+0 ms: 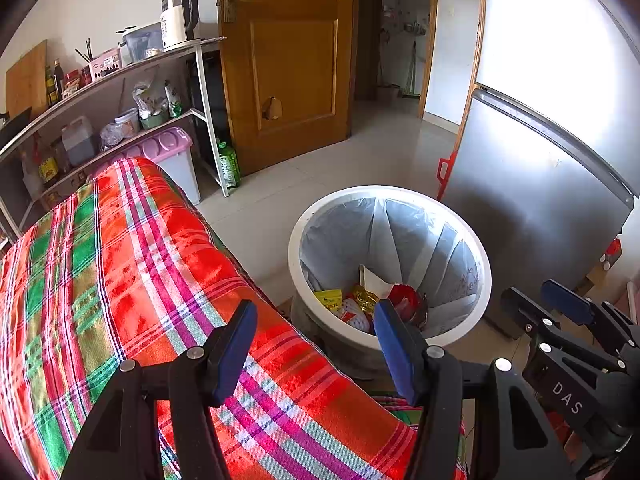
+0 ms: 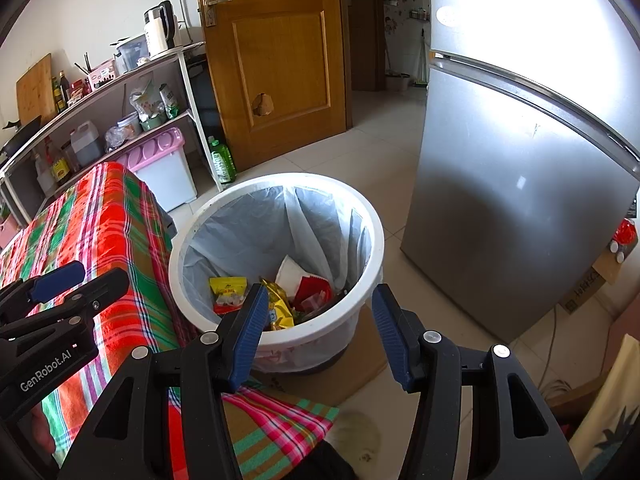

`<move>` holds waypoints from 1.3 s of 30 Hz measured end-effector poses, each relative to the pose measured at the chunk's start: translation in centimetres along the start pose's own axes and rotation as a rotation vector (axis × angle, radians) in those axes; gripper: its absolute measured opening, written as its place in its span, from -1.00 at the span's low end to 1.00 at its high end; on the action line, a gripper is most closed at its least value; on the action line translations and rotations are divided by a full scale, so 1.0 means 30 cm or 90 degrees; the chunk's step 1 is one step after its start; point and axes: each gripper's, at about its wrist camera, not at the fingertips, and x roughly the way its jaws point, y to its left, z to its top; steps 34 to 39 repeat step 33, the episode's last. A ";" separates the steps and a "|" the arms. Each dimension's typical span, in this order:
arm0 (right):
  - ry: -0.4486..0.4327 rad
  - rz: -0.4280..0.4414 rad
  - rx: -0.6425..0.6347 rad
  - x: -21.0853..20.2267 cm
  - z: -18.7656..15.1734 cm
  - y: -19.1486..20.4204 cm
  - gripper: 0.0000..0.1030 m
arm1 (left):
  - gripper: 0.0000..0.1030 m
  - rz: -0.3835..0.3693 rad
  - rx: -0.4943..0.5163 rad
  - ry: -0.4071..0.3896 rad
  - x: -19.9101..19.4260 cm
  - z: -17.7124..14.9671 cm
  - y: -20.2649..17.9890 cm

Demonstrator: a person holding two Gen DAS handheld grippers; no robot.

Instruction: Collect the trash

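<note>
A: Where do we stand with the trash?

B: The wrappers (image 2: 256, 300) lie at the bottom of the white bin (image 2: 200, 208), inside its grey liner (image 2: 320, 216). A yellow packet, a gold one, a red one and a white scrap are visible. The bin sits on the floor between the plaid-covered desk (image 1: 120, 260) and the fridge (image 2: 500, 200), just beside the desk edge, so we judge items can drop straight in.

A: Gripper status?

B: Our left gripper (image 1: 316, 354) hangs over the desk corner, jaws wide, nothing between them. Our right gripper (image 2: 320, 334) points down at the bin's near rim, jaws also wide and empty. We see no trash on the visible cloth, so we judge collection nearly complete.
</note>
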 end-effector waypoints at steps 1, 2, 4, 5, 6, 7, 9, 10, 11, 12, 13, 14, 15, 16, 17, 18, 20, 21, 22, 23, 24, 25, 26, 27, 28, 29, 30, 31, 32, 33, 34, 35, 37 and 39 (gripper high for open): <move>0.000 -0.001 0.000 0.000 0.000 0.001 0.07 | 0.17 0.000 0.000 0.000 0.000 -0.001 0.000; 0.000 -0.001 -0.001 0.000 -0.001 0.001 0.07 | 0.17 0.001 0.000 0.000 0.000 -0.001 0.000; 0.000 0.000 -0.001 -0.001 -0.001 0.000 0.07 | 0.17 0.001 0.001 0.000 -0.002 -0.003 0.000; 0.000 0.000 -0.001 0.000 -0.001 0.001 0.07 | 0.17 0.001 0.000 0.001 0.000 -0.002 0.000; 0.000 -0.001 -0.001 0.000 -0.002 0.001 0.07 | 0.17 0.001 0.000 0.001 0.000 -0.002 0.002; 0.000 -0.001 0.000 0.000 -0.001 0.001 0.07 | 0.17 0.001 0.000 0.001 0.000 -0.001 0.001; 0.001 -0.001 -0.001 0.000 -0.001 0.001 0.07 | 0.17 0.001 0.001 0.001 0.000 -0.002 0.001; 0.001 -0.001 -0.001 0.000 -0.001 0.001 0.07 | 0.17 0.001 0.001 0.001 -0.001 -0.003 0.001; 0.001 -0.001 -0.002 0.000 -0.002 0.002 0.07 | 0.17 0.001 0.000 0.002 0.000 -0.002 0.002; 0.001 0.000 -0.002 0.000 -0.002 0.003 0.07 | 0.17 0.001 0.001 0.001 0.000 -0.001 0.003; 0.001 0.000 -0.002 0.000 -0.002 0.003 0.07 | 0.17 0.001 0.001 0.002 0.001 -0.001 0.003; 0.002 -0.001 -0.003 0.002 -0.002 0.004 0.07 | 0.17 0.001 0.001 0.002 0.000 -0.001 0.004; 0.002 -0.001 -0.003 0.003 -0.002 0.004 0.07 | 0.17 0.002 0.000 0.002 -0.001 -0.001 0.006; 0.002 0.000 -0.003 0.002 -0.002 0.005 0.07 | 0.17 0.003 -0.002 0.000 -0.001 0.000 0.006; 0.002 0.000 -0.002 0.003 -0.003 0.005 0.07 | 0.17 0.004 -0.002 -0.002 -0.002 0.000 0.008; 0.003 -0.001 -0.003 0.003 -0.003 0.005 0.07 | 0.17 0.004 -0.003 -0.001 -0.002 0.001 0.010; 0.002 -0.002 -0.002 0.002 -0.004 0.005 0.07 | 0.17 0.004 -0.004 -0.004 -0.006 -0.001 0.010; 0.002 -0.001 -0.002 0.003 -0.004 0.005 0.07 | 0.17 0.002 -0.004 -0.005 -0.006 -0.001 0.011; 0.003 -0.002 -0.002 0.003 -0.004 0.005 0.07 | 0.17 0.002 -0.005 -0.005 -0.006 -0.001 0.012; 0.002 -0.003 -0.003 0.002 -0.005 0.006 0.07 | 0.17 0.003 -0.005 -0.006 -0.007 -0.002 0.013; 0.002 -0.002 -0.003 0.003 -0.003 0.005 0.07 | 0.17 0.002 -0.005 -0.006 -0.007 0.000 0.012; 0.003 -0.002 -0.003 0.004 -0.003 0.006 0.07 | 0.17 0.002 -0.005 -0.005 -0.006 0.000 0.013; 0.003 -0.002 -0.003 0.003 -0.004 0.006 0.07 | 0.17 0.003 -0.006 -0.006 -0.006 0.000 0.013; 0.002 -0.003 -0.003 0.003 -0.003 0.006 0.07 | 0.17 0.003 -0.005 -0.005 -0.005 0.001 0.014; 0.002 -0.003 -0.002 0.002 -0.004 0.006 0.07 | 0.17 0.003 -0.005 -0.004 -0.004 0.002 0.014; 0.003 -0.002 -0.003 0.003 -0.003 0.006 0.07 | 0.17 0.003 -0.005 -0.003 -0.003 0.002 0.013; 0.003 -0.003 -0.003 0.003 -0.003 0.006 0.07 | 0.17 0.003 -0.005 -0.003 -0.003 0.002 0.013; 0.002 -0.003 -0.003 0.003 -0.003 0.006 0.07 | 0.17 0.003 -0.005 -0.002 -0.002 0.002 0.013; 0.002 -0.002 -0.003 0.004 -0.003 0.005 0.07 | 0.17 0.004 -0.005 -0.001 -0.001 0.002 0.012; 0.003 -0.002 -0.002 0.004 -0.003 0.005 0.07 | 0.17 0.004 -0.005 0.000 -0.001 0.002 0.012; 0.003 -0.002 -0.002 0.004 -0.003 0.005 0.07 | 0.17 0.004 -0.005 0.000 -0.001 0.002 0.012; 0.003 -0.002 -0.002 0.004 -0.003 0.005 0.07 | 0.17 0.004 -0.005 0.000 -0.001 0.002 0.012; 0.003 -0.002 -0.002 0.004 -0.003 0.005 0.07 | 0.17 0.004 -0.005 0.000 -0.001 0.002 0.012; 0.003 -0.002 -0.002 0.004 -0.003 0.005 0.07 | 0.17 0.004 -0.005 0.000 -0.001 0.002 0.012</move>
